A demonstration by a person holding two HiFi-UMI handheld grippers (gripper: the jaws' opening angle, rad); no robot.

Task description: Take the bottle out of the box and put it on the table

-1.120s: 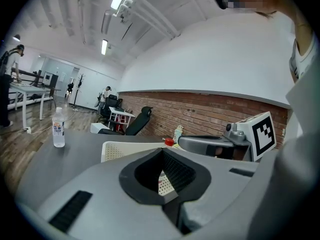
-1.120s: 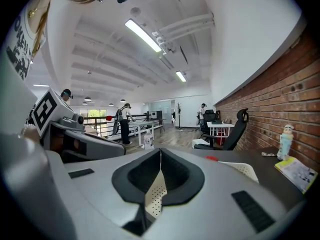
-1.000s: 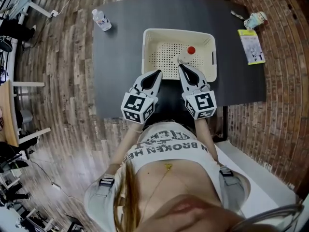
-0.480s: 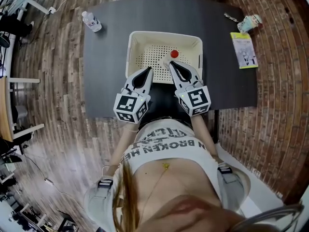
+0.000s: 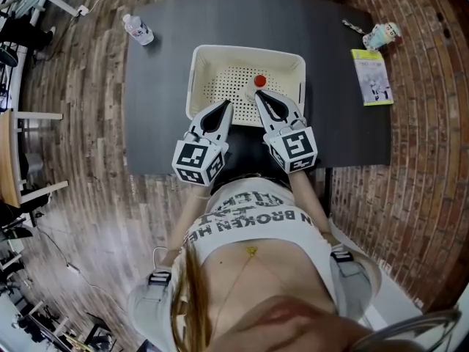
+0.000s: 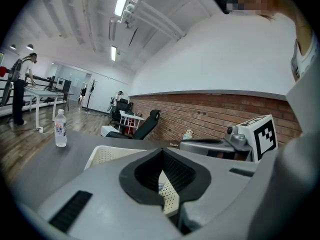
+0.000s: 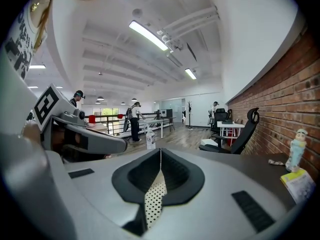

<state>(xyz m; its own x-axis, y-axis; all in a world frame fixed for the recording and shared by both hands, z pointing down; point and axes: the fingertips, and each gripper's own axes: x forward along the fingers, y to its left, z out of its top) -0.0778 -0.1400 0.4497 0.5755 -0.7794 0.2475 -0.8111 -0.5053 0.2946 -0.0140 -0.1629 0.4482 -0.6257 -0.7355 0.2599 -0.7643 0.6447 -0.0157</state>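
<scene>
Jaws together — both grippers (image 5: 226, 106) (image 5: 259, 96) seemingly empty

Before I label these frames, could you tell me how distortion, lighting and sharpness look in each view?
Head view: strong wide-angle bending at the edges, even light, white perforated box and bottle's red cap sharp. Left gripper view: round black vignette, ceiling light strip blown out. Right gripper view: same vignette, ceiling lamp glaring.

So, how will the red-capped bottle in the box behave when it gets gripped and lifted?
The bottle looks like thin plastic, so it probably gives a little under a squeeze. It is small beside the box, so likely light. Its round body could roll if laid down rather than stood up.
</scene>
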